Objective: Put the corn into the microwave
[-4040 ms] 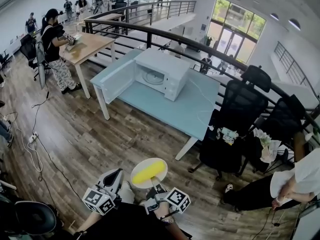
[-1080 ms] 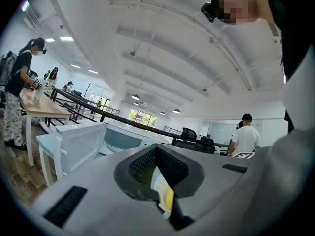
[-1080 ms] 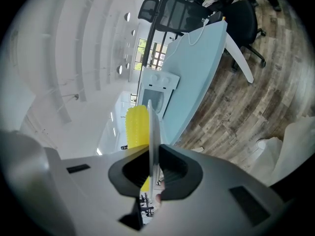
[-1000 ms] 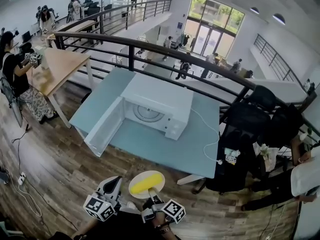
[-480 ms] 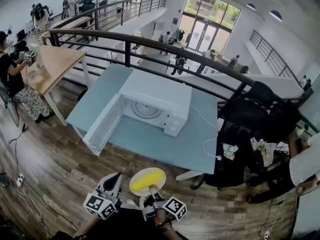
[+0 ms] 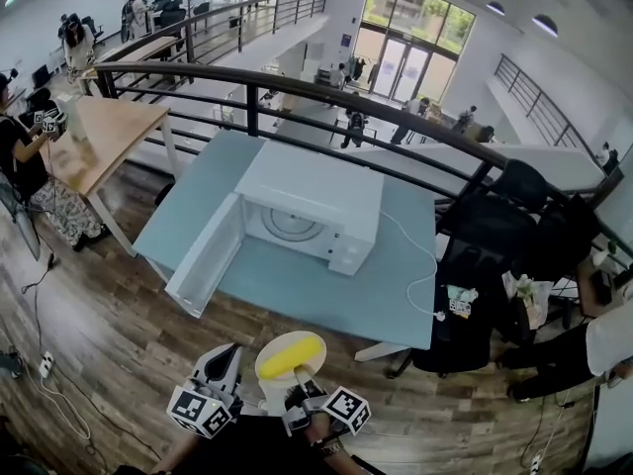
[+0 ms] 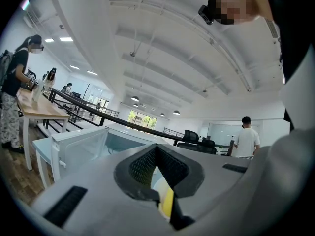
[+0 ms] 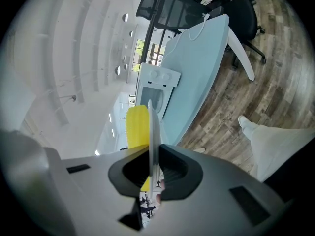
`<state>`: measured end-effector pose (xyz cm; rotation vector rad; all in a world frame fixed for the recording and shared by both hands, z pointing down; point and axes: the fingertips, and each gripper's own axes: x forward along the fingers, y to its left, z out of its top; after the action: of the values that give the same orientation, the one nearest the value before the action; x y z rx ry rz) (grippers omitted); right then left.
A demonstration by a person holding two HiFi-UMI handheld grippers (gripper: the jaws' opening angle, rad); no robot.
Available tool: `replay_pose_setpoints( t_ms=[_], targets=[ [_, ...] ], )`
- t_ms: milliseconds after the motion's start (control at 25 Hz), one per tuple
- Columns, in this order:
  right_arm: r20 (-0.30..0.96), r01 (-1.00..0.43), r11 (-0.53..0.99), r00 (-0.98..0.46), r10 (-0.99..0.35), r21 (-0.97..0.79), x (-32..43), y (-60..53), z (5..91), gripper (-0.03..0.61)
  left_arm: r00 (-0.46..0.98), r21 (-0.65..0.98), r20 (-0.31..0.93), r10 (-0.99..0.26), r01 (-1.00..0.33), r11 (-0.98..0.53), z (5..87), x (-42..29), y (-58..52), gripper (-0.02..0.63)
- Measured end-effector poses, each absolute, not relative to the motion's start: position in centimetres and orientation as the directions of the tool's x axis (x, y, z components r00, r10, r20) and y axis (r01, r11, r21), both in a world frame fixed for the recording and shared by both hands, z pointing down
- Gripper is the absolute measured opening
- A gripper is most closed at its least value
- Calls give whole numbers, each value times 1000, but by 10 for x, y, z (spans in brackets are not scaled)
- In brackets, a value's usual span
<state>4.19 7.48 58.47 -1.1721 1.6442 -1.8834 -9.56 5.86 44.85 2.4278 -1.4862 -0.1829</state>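
A yellow corn cob [image 6: 292,356] lies on a small white plate [image 6: 269,373] at the bottom of the head view. My right gripper [image 6: 302,387] is shut on the plate's near rim. In the right gripper view the plate [image 8: 153,127] stands edge-on between the pads, with the corn [image 8: 136,127] on its left. My left gripper [image 6: 225,357] hangs just left of the plate, shut and holding nothing. In its own view the left gripper [image 7: 156,151] has its pads meeting. The white microwave [image 6: 316,201] stands on the light blue table [image 6: 297,290] ahead, its door [image 6: 206,257] swung open to the left.
A white cable [image 6: 415,265] trails over the table's right side. A black railing [image 6: 396,117] runs behind the table. Black office chairs [image 6: 475,265] crowd its right end. A wooden table [image 6: 104,127] with a person stands at the left, and wooden floor [image 6: 109,334] lies between me and the blue table.
The table and microwave have come closer since the earliest frame, and shifted only slightly in the last second. Both grippers and the plate with the corn keep their places in view.
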Motion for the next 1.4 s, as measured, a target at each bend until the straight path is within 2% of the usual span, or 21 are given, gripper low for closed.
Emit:
replay_pose_setpoints(
  t_ms=[320, 1400],
  targets=[
    [338, -216, -260, -600, -726, -941, 19, 51, 593, 31, 449, 310, 60, -892, -858, -410, 453, -112, 31, 3],
    [355, -157, -320, -504, -788, -934, 2, -108, 600, 31, 500, 303, 80, -862, -836, -457, 444, -125, -111, 3]
  ],
)
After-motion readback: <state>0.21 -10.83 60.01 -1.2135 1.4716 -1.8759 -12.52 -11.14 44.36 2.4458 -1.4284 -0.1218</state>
